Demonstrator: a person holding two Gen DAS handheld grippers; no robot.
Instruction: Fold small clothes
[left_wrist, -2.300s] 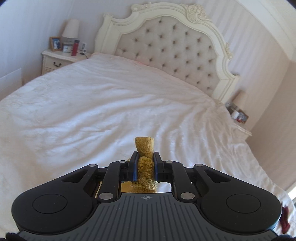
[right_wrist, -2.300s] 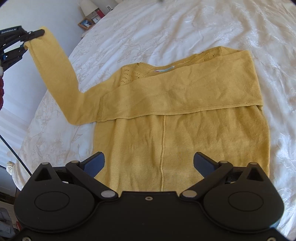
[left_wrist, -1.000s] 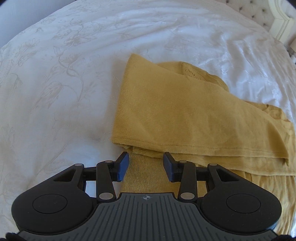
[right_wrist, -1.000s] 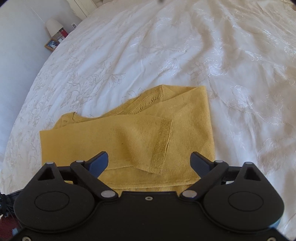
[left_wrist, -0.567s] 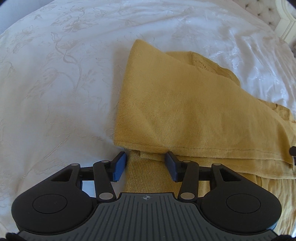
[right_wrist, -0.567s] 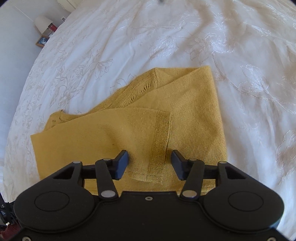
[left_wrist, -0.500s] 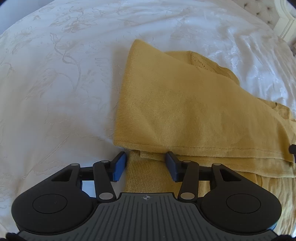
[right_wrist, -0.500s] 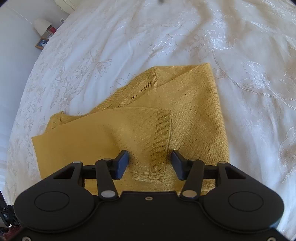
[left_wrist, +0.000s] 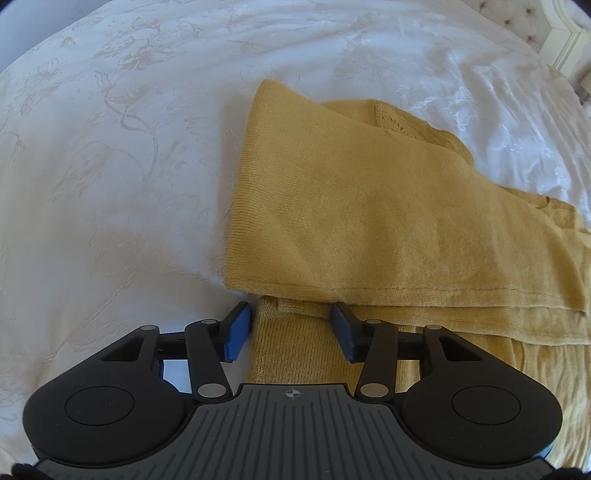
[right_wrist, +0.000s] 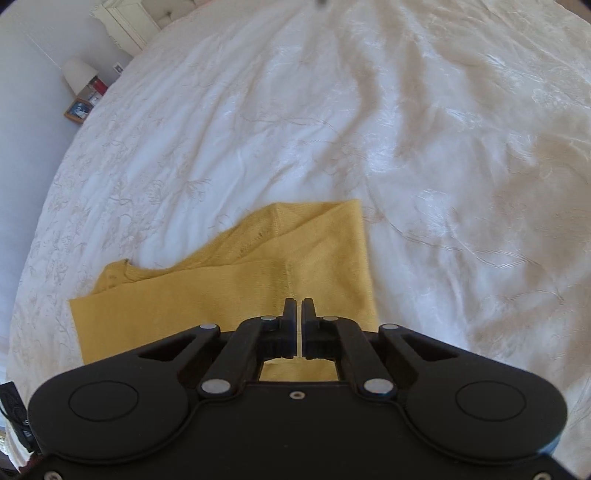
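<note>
A yellow knit sweater (left_wrist: 369, 206) lies on the white bedspread (left_wrist: 110, 147) with both sleeves folded across its body. My left gripper (left_wrist: 291, 332) is open, its blue pads either side of the sweater's left lower edge, just below the folded sleeve. In the right wrist view the sweater (right_wrist: 221, 291) lies below and ahead of my right gripper (right_wrist: 299, 310), whose jaws are closed together with a thin gap. I cannot tell whether fabric is pinched between them; the sweater's near part is hidden under the gripper body.
The white embroidered bedspread (right_wrist: 406, 147) spreads wide beyond the sweater. A nightstand with a lamp (right_wrist: 79, 79) and a picture frame stands at the far left. The tufted headboard (left_wrist: 554, 22) shows at the top right of the left wrist view.
My right gripper has closed from half open to shut and its view has tilted up, showing more bed. My left gripper has stayed open at the sweater's left edge, barely moving.
</note>
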